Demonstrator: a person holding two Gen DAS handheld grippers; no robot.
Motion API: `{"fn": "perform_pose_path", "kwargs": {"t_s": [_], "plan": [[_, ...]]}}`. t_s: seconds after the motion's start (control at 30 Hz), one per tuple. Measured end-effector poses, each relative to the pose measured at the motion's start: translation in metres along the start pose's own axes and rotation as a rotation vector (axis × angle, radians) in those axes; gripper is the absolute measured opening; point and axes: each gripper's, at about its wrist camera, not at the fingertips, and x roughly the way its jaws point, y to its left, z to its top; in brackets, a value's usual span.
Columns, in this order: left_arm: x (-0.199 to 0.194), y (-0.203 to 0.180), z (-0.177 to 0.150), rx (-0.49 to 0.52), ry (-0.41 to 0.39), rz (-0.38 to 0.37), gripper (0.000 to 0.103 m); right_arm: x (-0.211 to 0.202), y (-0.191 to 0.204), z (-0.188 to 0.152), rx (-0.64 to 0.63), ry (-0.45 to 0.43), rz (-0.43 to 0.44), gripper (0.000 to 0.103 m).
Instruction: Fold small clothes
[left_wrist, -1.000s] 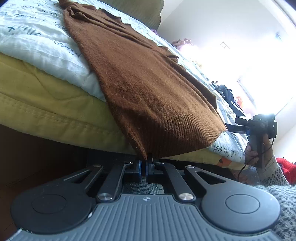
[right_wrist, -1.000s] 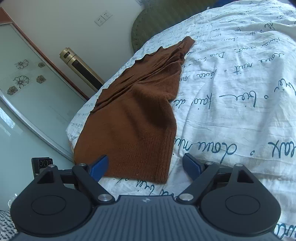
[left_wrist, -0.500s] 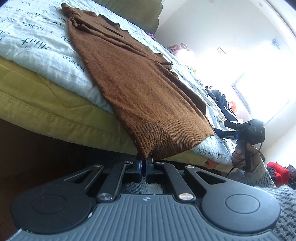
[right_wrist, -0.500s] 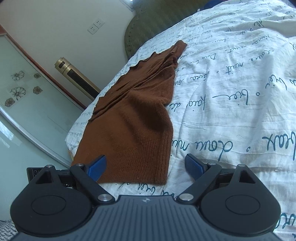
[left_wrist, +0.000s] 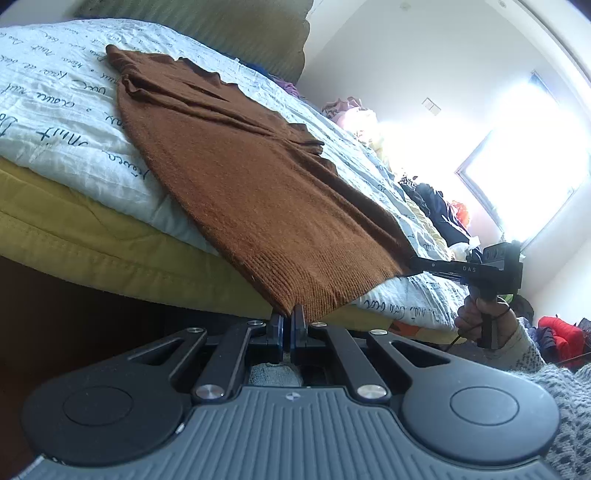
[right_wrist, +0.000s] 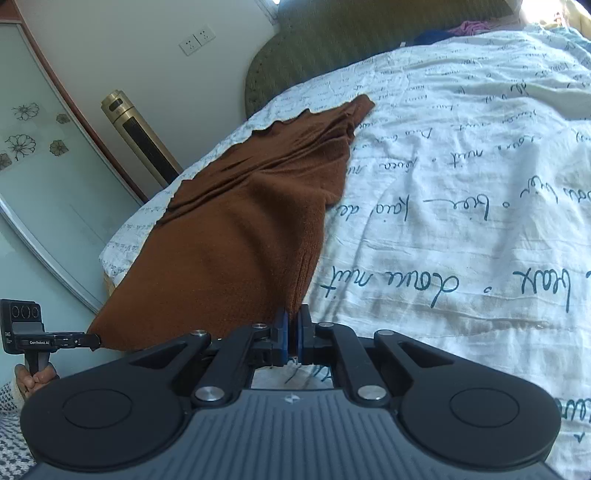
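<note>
a: where is the brown knitted sweater?
b: it lies stretched lengthwise on the white bed cover printed with dark handwriting, near the bed's side edge, its ribbed hem toward both cameras and its narrow far end pointing at the olive green padded headboard.

a: what is the left claw doing?
b: its fingers are pressed together on one corner of the ribbed hem, where the knit hangs over the yellow quilted bed edge.

a: and the right claw?
b: pinching the other hem corner, blue pads tight on the fabric, over the white cover. in the left wrist view its black fingers reach the hem from the side.

a: is the hem flat?
b: it spans between the two claws. whether it is lifted off the cover, i cannot tell.

a: anything else around?
b: a gold and black tower-shaped appliance stands by the wall beside a frosted glass door with flower drawings. a white wall socket sits above. piled clothes lie at the far side of the bed near a bright window.
</note>
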Motion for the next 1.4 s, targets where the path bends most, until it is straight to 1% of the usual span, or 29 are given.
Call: {"fn": "perform_pose_path", "kwargs": {"t_s": [0.17, 0.23, 0.33, 0.43, 0.5, 0.6, 0.7, 0.8, 0.9, 0.93, 1.0, 1.1, 1.17, 1.27, 1.4], "plan": [[-0.012, -0.011, 0.006, 0.018, -0.033, 0.004, 0.002, -0.031, 0.020, -0.002, -0.005, -0.076, 0.029, 0.004], [-0.017, -0.013, 0.006, 0.019, -0.033, -0.005, 0.002, -0.039, 0.028, -0.003, -0.009, -0.101, 0.021, 0.004], [-0.019, -0.012, 0.004, 0.022, -0.028, -0.004, 0.002, -0.039, 0.031, -0.006, -0.017, -0.104, -0.011, 0.004], [-0.019, -0.004, 0.001, -0.007, -0.030, -0.002, 0.002, -0.022, 0.011, -0.010, 0.030, -0.075, -0.060, 0.004], [-0.021, -0.002, 0.000, -0.027, -0.038, -0.008, 0.002, -0.018, 0.004, -0.009, 0.051, -0.070, -0.066, 0.004], [-0.035, -0.002, 0.006, -0.039, -0.077, -0.032, 0.002, -0.028, 0.015, 0.004, 0.017, -0.106, -0.055, 0.004], [-0.045, -0.002, 0.015, -0.057, -0.123, -0.051, 0.002, -0.035, 0.025, 0.017, -0.033, -0.130, -0.062, 0.004], [-0.051, 0.003, 0.021, -0.090, -0.165, -0.064, 0.002, -0.037, 0.021, 0.023, -0.016, -0.134, -0.058, 0.004], [-0.052, 0.011, 0.033, -0.135, -0.206, -0.066, 0.002, -0.036, 0.027, 0.038, -0.035, -0.146, -0.041, 0.004], [-0.052, 0.016, 0.037, -0.153, -0.223, -0.080, 0.002, -0.033, 0.028, 0.046, -0.043, -0.144, -0.034, 0.004], [-0.053, 0.023, 0.049, -0.174, -0.258, -0.076, 0.002, -0.025, 0.029, 0.063, -0.048, -0.141, -0.023, 0.004], [-0.056, 0.032, 0.066, -0.194, -0.325, -0.066, 0.002, -0.008, 0.029, 0.091, -0.050, -0.115, -0.014, 0.004], [-0.054, 0.042, 0.079, -0.229, -0.359, -0.066, 0.002, 0.006, 0.028, 0.109, -0.046, -0.093, -0.018, 0.004], [-0.045, 0.060, 0.103, -0.285, -0.377, -0.059, 0.002, 0.030, 0.019, 0.136, -0.018, -0.064, -0.013, 0.004], [-0.024, 0.086, 0.138, -0.351, -0.359, -0.032, 0.002, 0.070, -0.001, 0.172, 0.051, -0.020, -0.004, 0.004]]}}
